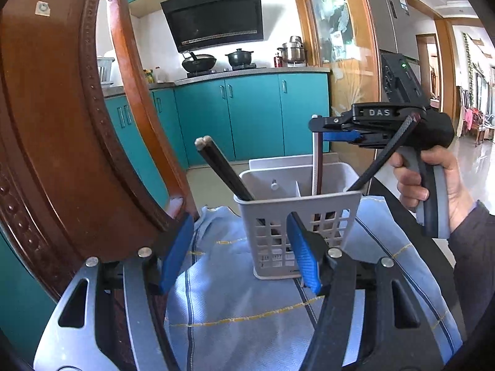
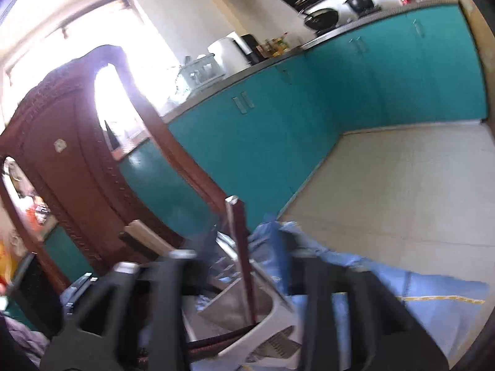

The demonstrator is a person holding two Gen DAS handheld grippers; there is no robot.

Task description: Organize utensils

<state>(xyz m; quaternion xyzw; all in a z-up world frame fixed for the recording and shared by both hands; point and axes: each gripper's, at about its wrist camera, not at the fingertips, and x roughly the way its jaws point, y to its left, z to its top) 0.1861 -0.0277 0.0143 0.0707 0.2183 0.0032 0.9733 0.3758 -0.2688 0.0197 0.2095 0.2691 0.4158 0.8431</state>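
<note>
White slotted plastic utensil basket stands upright; dark chopstick pair leans in its left compartment, red-white chopstick upright right.

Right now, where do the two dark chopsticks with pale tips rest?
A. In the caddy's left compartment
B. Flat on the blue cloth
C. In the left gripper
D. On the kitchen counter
A: the chopsticks lean with their lower ends inside the left compartment of the white caddy, while the left gripper is open and empty in front of it.

White basket on blue cloth; dark chopsticks lean inside; left gripper fingers spread.
</note>
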